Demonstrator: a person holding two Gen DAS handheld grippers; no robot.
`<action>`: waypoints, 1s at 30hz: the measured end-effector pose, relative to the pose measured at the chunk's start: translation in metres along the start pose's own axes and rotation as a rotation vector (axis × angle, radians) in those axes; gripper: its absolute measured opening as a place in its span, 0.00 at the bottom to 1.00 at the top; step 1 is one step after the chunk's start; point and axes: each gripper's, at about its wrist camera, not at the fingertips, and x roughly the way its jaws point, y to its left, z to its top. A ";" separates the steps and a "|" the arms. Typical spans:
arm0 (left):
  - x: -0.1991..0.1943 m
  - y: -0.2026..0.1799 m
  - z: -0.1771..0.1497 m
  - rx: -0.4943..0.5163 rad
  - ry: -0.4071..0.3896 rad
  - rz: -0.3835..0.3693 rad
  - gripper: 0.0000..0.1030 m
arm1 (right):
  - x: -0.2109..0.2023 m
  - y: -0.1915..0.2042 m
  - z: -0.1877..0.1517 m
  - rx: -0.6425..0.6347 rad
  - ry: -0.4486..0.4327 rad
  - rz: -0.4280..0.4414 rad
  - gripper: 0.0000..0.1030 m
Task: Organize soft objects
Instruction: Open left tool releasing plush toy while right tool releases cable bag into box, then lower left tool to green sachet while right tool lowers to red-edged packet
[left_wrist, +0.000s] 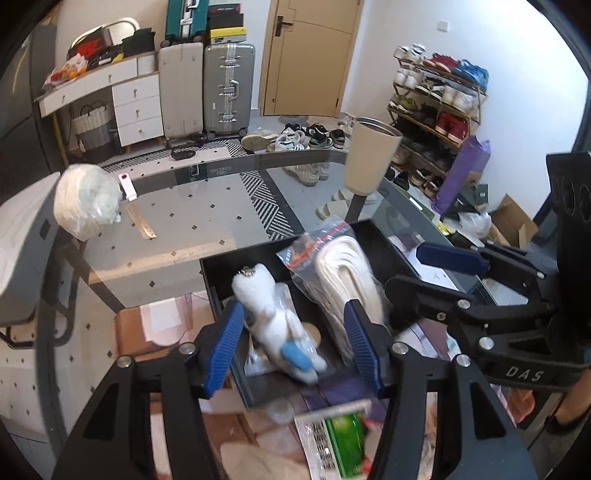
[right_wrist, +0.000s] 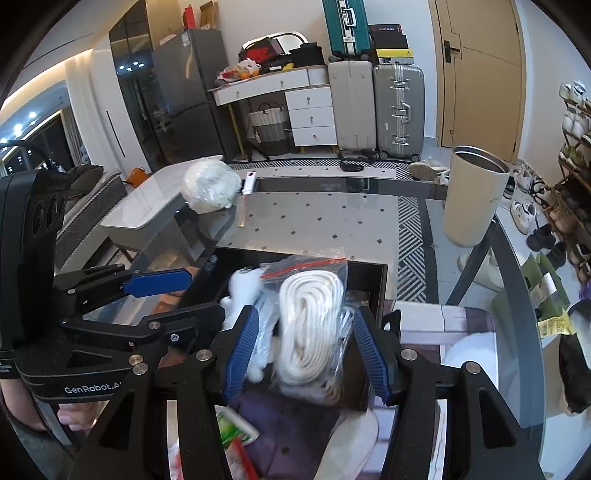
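Observation:
A black open box (left_wrist: 218, 264) stands on the glass table. In it lie a white plush toy (left_wrist: 269, 306) with a blue patch and a clear zip bag of coiled white rope (left_wrist: 343, 266). My left gripper (left_wrist: 291, 343) is open above the plush toy, its blue pads on either side, not touching. My right gripper (right_wrist: 308, 350) is open over the bag of white rope (right_wrist: 310, 325), pads on either side. The plush toy (right_wrist: 242, 291) lies just left of the bag. Each gripper shows in the other's view: the right one (left_wrist: 436, 280) and the left one (right_wrist: 173, 295).
A wrapped ball of white material (left_wrist: 86, 201) and a beige tumbler (left_wrist: 371, 158) stand on the glass table (left_wrist: 207, 206). A small white device (left_wrist: 125, 186) and a ruler (left_wrist: 142, 225) lie near the ball. A green packet (left_wrist: 343, 439) lies near my left gripper.

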 end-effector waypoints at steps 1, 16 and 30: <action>-0.007 -0.004 -0.002 0.013 0.002 -0.001 0.57 | -0.007 0.001 -0.001 -0.003 -0.001 0.011 0.59; -0.028 -0.006 -0.090 0.058 0.133 0.046 0.85 | -0.015 0.048 -0.085 -0.176 0.283 0.137 0.68; -0.011 -0.032 -0.095 0.128 0.134 0.082 0.85 | 0.003 0.024 -0.093 -0.193 0.321 0.003 0.68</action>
